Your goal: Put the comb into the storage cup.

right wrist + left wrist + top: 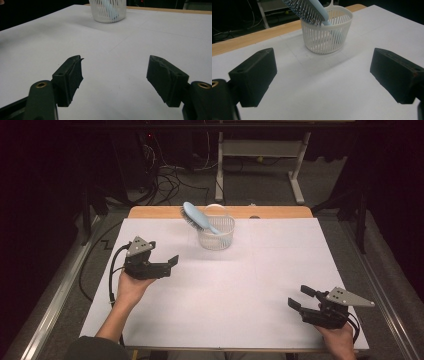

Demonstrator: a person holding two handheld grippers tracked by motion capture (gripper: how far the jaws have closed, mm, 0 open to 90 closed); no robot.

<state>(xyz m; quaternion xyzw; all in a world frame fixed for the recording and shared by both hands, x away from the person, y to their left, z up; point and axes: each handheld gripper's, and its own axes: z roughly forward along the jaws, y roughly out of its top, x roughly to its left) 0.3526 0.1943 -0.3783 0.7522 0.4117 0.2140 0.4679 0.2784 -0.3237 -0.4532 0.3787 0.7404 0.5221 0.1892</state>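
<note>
While no readable writing shows on it, the light-blue hairbrush [198, 217] leans handle-down in the white slotted basket [218, 239] at twelve o'clock on the table [250, 285], with the left gripper [170, 263] at nine and the right gripper [301, 297] at four, both spread wide, holding nothing, resting in the person's hands.

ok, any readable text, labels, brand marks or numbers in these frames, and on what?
None readable.
Hairbrush: plain light blue, no mark visible.
Basket: plain white slats, no label visible.
Left gripper and right gripper: black fingers with screw holes, no lettering.
White table cover: faint lines, no writing.
</note>
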